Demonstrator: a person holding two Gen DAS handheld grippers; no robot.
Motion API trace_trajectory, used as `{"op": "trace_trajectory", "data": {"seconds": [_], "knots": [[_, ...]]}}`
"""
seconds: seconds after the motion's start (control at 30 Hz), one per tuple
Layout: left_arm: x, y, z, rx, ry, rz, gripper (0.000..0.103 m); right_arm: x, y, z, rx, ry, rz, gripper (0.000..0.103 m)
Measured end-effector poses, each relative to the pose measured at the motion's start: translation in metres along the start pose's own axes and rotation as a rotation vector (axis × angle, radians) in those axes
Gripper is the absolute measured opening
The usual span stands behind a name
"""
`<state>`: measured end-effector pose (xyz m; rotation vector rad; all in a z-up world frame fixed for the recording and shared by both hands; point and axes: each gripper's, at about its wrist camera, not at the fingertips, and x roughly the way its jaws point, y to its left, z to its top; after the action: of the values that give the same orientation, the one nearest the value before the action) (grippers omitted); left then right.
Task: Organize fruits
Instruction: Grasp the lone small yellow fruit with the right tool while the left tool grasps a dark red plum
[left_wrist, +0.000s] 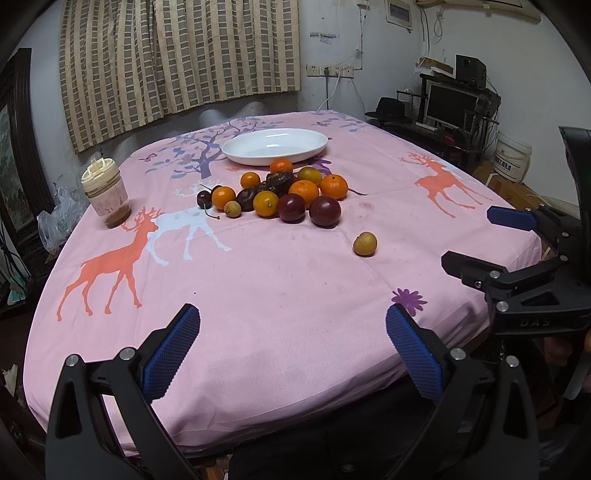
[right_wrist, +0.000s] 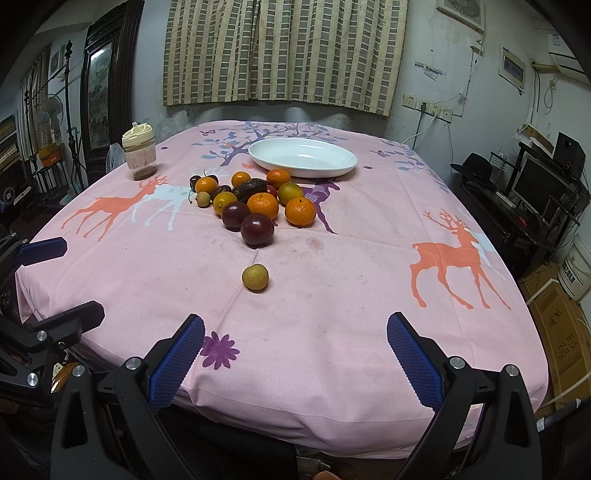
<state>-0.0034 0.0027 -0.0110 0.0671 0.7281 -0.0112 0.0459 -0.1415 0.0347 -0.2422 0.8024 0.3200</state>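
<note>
Left wrist view shows the left tool (left_wrist: 293, 325) hanging over the near edge of the counter (left_wrist: 258, 280), its blue ribbed pads spread wide with nothing between them. Off to its right the right tool (right_wrist: 295, 332) waits just the same, wide apart and empty. Neither has reached for anything yet, so I'd say the sorting has not begun.

The fruit pile (right_wrist: 255, 201) sits mid-counter, just in front of the white plate (right_wrist: 303, 157), which is empty. One small yellowish fruit (right_wrist: 255, 277) lies alone, well apart from the heap and nearest the tools.

What worries me from here: everything is round and sits on a soft pink tablecloth (left_wrist: 295, 369) over a rounded edge. A nudge instead of a clean pinch could send the loose yellowish fruit rolling toward the drop. The two dark red fruits (right_wrist: 257, 230) at the front look smooth and glossy, so hard pads might squirt them sideways into their neighbours. The pile is tight, pieces touching, so pulling one out may shift the rest. The cherries (left_wrist: 204, 198) are tiny, stemmed and soft, easily bruised. The oranges (right_wrist: 300, 211) look dimpled and firmer, likely the safest grip. The darker wrinkled lumps in the middle I cannot identify.

The plate is shallow, oval and glazed, so fruit dropped rather than set down could skate across it. A lidded plastic cup (left_wrist: 105, 192) stands clear to the left
</note>
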Motion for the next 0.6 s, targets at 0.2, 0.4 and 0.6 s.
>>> {"op": "trace_trajectory", "data": {"seconds": [0.2,0.4,0.6], "knots": [[0.002,0.001,0.0,-0.003,0.013,-0.005,0.099,0.001,0.003,-0.001,-0.001,0.007,0.003,0.099],[0.012,0.008,-0.003,-0.026,0.042,-0.061,0.099,0.016,-0.011,-0.003,0.088,0.014,0.11,0.099],[0.027,0.025,-0.01,-0.042,0.05,-0.09,0.099,0.044,-0.011,-0.006,0.135,0.023,0.192,0.088]]}}
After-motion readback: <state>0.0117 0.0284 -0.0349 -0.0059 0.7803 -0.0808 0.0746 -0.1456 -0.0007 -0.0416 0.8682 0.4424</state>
